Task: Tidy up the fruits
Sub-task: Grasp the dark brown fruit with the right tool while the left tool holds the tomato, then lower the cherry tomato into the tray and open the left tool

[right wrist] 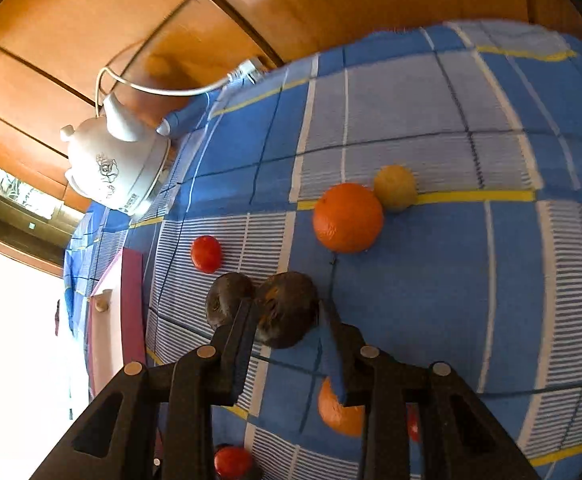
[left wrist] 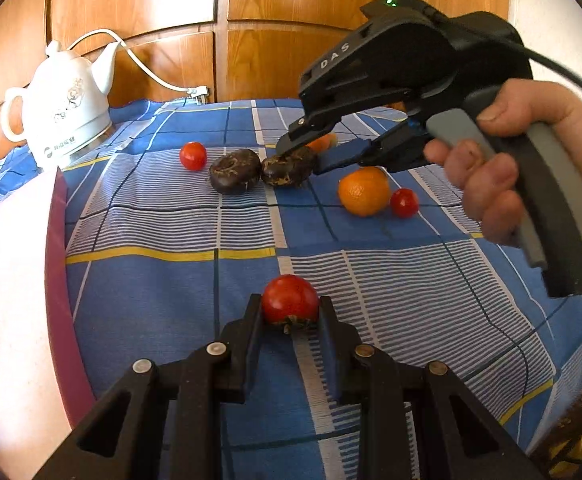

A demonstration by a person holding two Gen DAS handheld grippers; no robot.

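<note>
My left gripper [left wrist: 290,310] is shut on a red tomato [left wrist: 289,303] just above the blue checked cloth [left wrist: 171,288]. My right gripper [right wrist: 289,312] is shut on a dark brown fruit [right wrist: 287,310], also in the left wrist view [left wrist: 291,168], which rests on the cloth. A second dark fruit [left wrist: 235,171] touches it on the left. An orange [left wrist: 363,191] and a small tomato [left wrist: 404,202] lie right of them, another tomato [left wrist: 193,155] to the left. In the right wrist view an orange [right wrist: 348,217] and a yellow fruit [right wrist: 395,188] lie beyond.
A white teapot-shaped kettle [left wrist: 67,108] with a cord stands at the back left. A white tray with a maroon rim [left wrist: 57,280] lies along the left side. Wooden panelling [left wrist: 251,20] is behind the table. Another orange [right wrist: 339,412] lies under my right gripper.
</note>
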